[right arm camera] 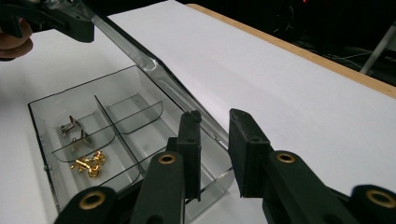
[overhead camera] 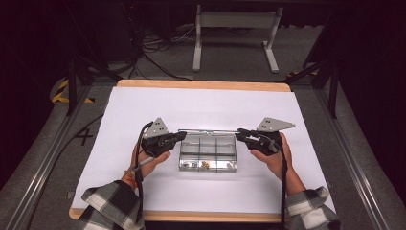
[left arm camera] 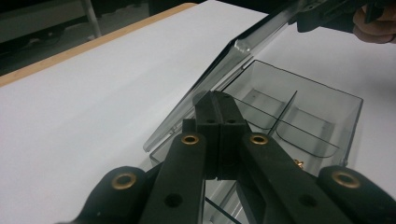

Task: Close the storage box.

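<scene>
We are finding the clear plastic compartment box (overhead camera: 208,153) at the table's centre with its hinged transparent lid (left arm camera: 219,79) already raised along the far edge. Our left gripper (overhead camera: 181,136) is pinching the lid's left end, jaws closed; our right gripper (right arm camera: 215,144) is standing with jaws narrowly parted about the right end. Small gold and silver fittings (right arm camera: 86,164) are lying in near compartments; whether the lid is opening or closing remains unsettled.

clear compartment box (overhead camera: 208,152) | lid (overhead camera: 208,130) raised (hinged at far edge) | mid-table, small metal pieces (right arm camera: 86,164) inside
</scene>
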{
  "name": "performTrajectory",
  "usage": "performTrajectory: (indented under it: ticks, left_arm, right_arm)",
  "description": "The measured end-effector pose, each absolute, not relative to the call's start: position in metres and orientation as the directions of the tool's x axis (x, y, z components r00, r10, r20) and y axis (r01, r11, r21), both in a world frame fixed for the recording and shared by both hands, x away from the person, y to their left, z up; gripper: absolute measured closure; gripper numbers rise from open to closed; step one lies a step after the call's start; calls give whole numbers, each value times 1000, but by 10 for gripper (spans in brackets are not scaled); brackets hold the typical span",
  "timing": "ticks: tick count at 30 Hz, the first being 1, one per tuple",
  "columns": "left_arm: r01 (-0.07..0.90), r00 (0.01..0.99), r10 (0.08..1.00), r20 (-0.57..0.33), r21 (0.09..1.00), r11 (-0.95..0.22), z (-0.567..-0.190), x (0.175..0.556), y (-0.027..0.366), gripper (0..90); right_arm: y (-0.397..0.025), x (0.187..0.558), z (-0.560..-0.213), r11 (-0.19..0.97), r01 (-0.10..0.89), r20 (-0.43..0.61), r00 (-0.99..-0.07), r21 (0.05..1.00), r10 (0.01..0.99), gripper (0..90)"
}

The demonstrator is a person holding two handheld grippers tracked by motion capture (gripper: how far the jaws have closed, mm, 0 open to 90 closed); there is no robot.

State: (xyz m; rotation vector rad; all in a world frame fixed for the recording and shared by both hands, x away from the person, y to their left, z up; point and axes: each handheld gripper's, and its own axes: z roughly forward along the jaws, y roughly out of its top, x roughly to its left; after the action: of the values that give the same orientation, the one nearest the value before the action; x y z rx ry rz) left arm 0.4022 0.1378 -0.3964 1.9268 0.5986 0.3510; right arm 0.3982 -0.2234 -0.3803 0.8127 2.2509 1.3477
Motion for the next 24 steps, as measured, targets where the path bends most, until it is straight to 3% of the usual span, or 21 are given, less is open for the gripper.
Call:
performTrajectory:
  ticks: [12, 24]
  left_arm:
    - [245, 838, 545, -17, 905, -349, -397, 401, 139, 900]
    - [235, 844, 536, -5, 902, -363, -396, 397, 140, 900]
  right_arm:
    - [-226, 390, -382, 399, 300, -39, -756, 866, 653, 871]
    - [-224, 385, -384, 415, 312, -31, -767, 855, 641, 900]
